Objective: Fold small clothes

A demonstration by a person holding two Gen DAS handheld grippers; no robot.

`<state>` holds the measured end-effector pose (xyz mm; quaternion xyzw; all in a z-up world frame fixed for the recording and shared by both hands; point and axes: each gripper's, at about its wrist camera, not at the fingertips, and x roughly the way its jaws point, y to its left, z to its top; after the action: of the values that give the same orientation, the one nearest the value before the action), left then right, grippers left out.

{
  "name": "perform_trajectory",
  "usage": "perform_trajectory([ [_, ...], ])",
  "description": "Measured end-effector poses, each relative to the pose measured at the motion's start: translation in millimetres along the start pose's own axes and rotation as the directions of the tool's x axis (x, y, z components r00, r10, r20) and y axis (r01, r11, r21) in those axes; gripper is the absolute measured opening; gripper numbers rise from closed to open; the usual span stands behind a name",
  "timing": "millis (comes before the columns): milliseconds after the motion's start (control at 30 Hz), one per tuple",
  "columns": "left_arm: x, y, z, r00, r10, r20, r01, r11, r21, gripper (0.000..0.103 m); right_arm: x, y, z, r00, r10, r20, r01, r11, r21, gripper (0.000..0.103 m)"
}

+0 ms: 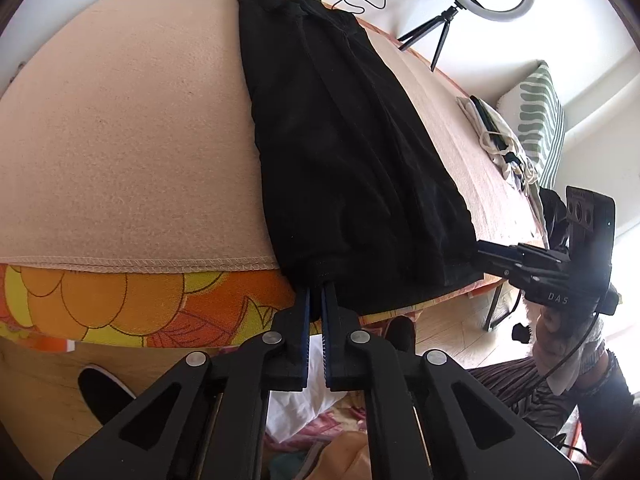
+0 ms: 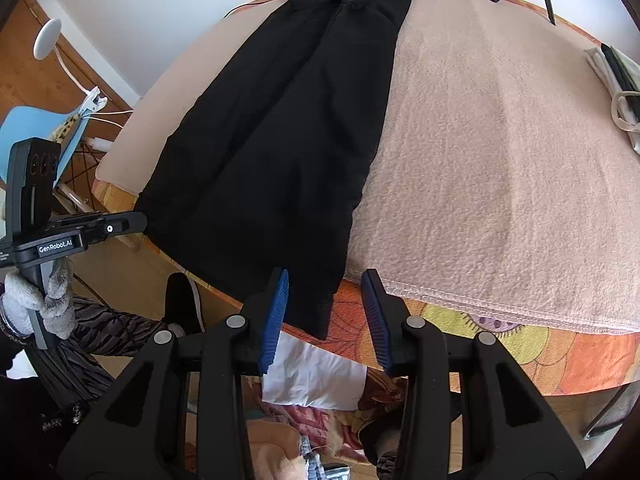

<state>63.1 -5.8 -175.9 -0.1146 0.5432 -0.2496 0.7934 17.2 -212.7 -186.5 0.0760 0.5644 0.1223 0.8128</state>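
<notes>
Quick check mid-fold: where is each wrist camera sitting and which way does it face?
Left wrist: on the left gripper at the table's near edge, facing along the black garment; right gripper visible.
Right wrist: on the open right gripper, facing the garment's hem; left gripper and gloved hand visible.
Shared: garment, pink blanket.

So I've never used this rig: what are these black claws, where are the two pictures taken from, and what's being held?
They are hand-held grippers, one in each of the person's hands, each with its own camera looking along its jaws. In the left wrist view, the left gripper is shut on the near hem of the black garment, which lies lengthwise on a pink blanket. In the right wrist view, the right gripper stands open at the garment's other near corner, holding nothing. More clothes are piled farther off.
</notes>
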Motion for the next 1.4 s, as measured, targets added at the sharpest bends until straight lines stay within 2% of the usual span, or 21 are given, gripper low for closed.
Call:
perform_trajectory([
  [33, -1.8, -1.1, 0.2, 1.000, 0.002, 0.011, -0.002, 1.000, 0.007, 0.003, 0.0, 3.1, 0.7, 1.000, -0.015, 0.003, 0.015, 1.000, -0.019, 0.040],
  [100, -6.9, -4.8, -1.4, 0.999, 0.011, 0.030, -0.012, 0.999, 0.032, 0.002, 2.6, 8.1, 1.9, 1.000, -0.009, -0.005, 0.008, 0.999, -0.037, 0.015],
  [200, -12.7, -10.9, -4.8, 0.999, 0.005, 0.044, -0.009, 0.997, 0.073, 0.002, 4.8, 7.7, 3.3, 1.000, 0.020, -0.007, -0.020, 1.000, -0.011, 0.008],
  [267, -13.2, -11.7, -6.5, 0.999, -0.004, 0.044, 0.000, 0.997, 0.079, 0.002, 3.3, 1.8, 3.2, 0.997, 0.076, -0.012, -0.076, 0.997, 0.035, 0.006],
  [433, -19.8, -5.3, -2.0, 0.998, -0.034, 0.055, 0.032, 0.999, 0.040, 0.002, -3.2, -14.9, 7.3, 0.984, 0.175, 0.021, -0.176, 0.973, 0.147, 0.006],
  [700, -34.2, -13.1, 29.9, 0.991, -0.071, 0.111, 0.067, 0.997, 0.038, 0.002, -23.6, -23.1, 34.2, 0.959, 0.264, 0.098, -0.280, 0.937, 0.208, 0.005],
  [1000, -26.9, -10.0, 86.5, 0.988, -0.049, 0.146, 0.044, 0.998, 0.038, 0.002, -18.1, -42.0, 92.5, 0.954, 0.258, 0.152, -0.290, 0.923, 0.252, 0.005],
  [1267, 9.8, 12.4, 133.0, 0.991, 0.011, 0.136, -0.015, 1.000, 0.026, 0.002, 28.4, -70.3, 147.9, 0.968, 0.223, 0.114, -0.248, 0.918, 0.310, 0.005],
  [1400, 23.7, 24.0, 146.2, 0.992, 0.023, 0.122, -0.024, 1.000, 0.008, 0.002, 49.7, -78.6, 161.2, 0.970, 0.226, 0.089, -0.243, 0.912, 0.332, 0.005],
])
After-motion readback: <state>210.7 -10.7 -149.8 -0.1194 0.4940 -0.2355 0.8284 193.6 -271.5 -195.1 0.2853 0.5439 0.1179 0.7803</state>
